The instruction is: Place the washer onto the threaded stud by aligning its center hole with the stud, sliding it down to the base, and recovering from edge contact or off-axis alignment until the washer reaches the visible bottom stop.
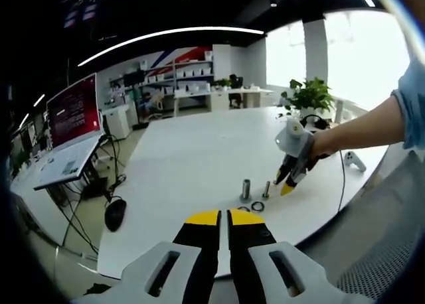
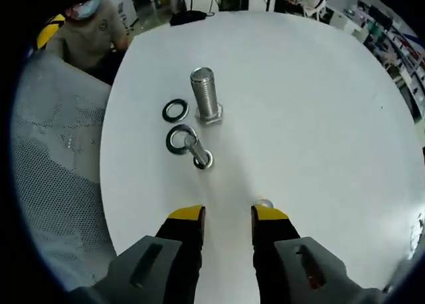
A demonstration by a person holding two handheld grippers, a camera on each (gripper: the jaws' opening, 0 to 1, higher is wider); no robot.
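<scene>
White round table (image 2: 312, 105) in an open office. Two flat steel washers lie on it left of the big threaded stud (image 2: 204, 95): far washer (image 2: 175, 110) lies free, near washer (image 2: 179, 139) sits against a smaller stud (image 2: 198, 152). Right gripper (image 2: 228, 214) hovers nearby, jaws parted, empty. Left gripper (image 1: 222, 218) held back, jaws clenched on nothing. Washer likely light, stiff, slick, lying flush; I'd pinch the free one across its rim edge.
</scene>
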